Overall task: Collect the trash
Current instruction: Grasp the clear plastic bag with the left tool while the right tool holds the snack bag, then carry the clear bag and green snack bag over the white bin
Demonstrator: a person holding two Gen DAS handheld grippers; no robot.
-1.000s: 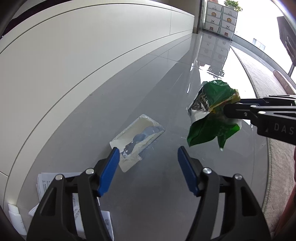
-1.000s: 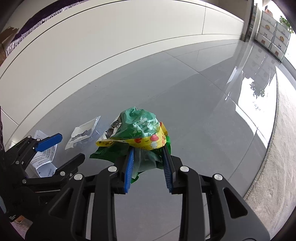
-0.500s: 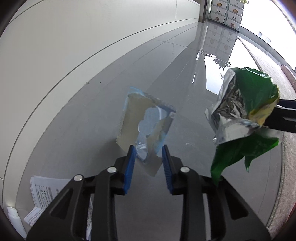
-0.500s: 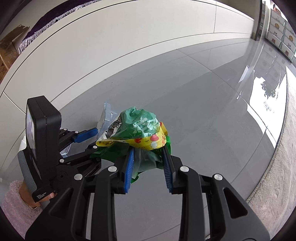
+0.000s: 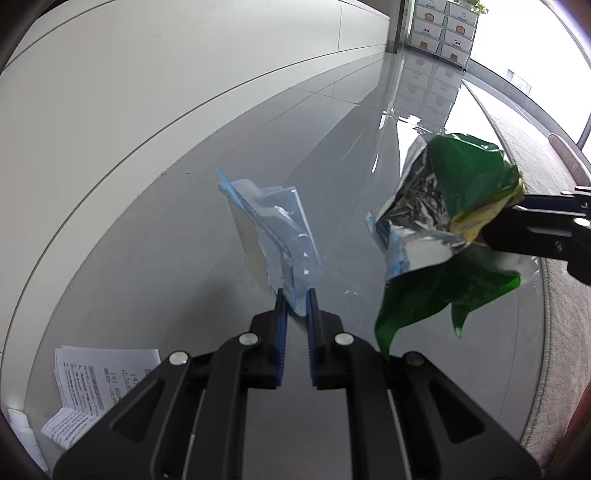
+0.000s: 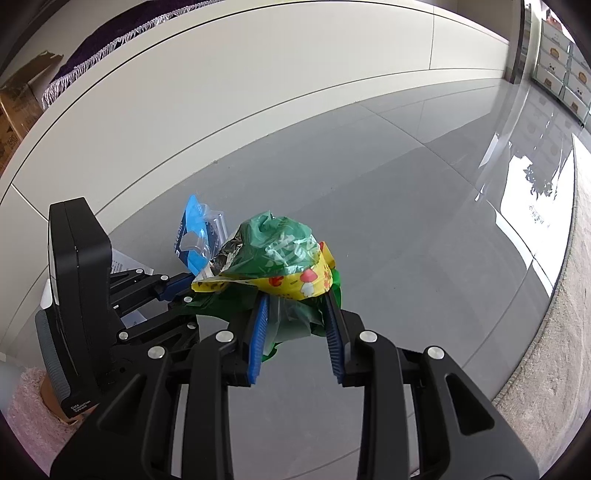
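A blue-and-clear plastic package [image 5: 273, 221] hangs upright above the grey floor. My left gripper [image 5: 295, 295] pinches its lower edge, the jaws still closing on it. The right wrist view shows the same package [image 6: 197, 236] beside my left gripper [image 6: 186, 291]. My right gripper [image 6: 295, 299] is shut on a crumpled bundle of green snack bag [image 6: 273, 243] with a yellow printed wrapper. From the left wrist the green bag [image 5: 461, 173] shows its silver lining at the right, with my right gripper [image 5: 498, 218] reaching in from the edge.
Printed paper sheets [image 5: 96, 373] lie on the glossy floor at the lower left, near the white wall. A beige carpet [image 6: 554, 350] borders the floor on the right. Stacked boxes [image 5: 439, 29] stand far off. A pink sleeve [image 6: 26, 424] shows behind the left gripper.
The left gripper's jaws closed on the package that lay flat on the floor and raised it upright. The right gripper kept its hold on the green bag.
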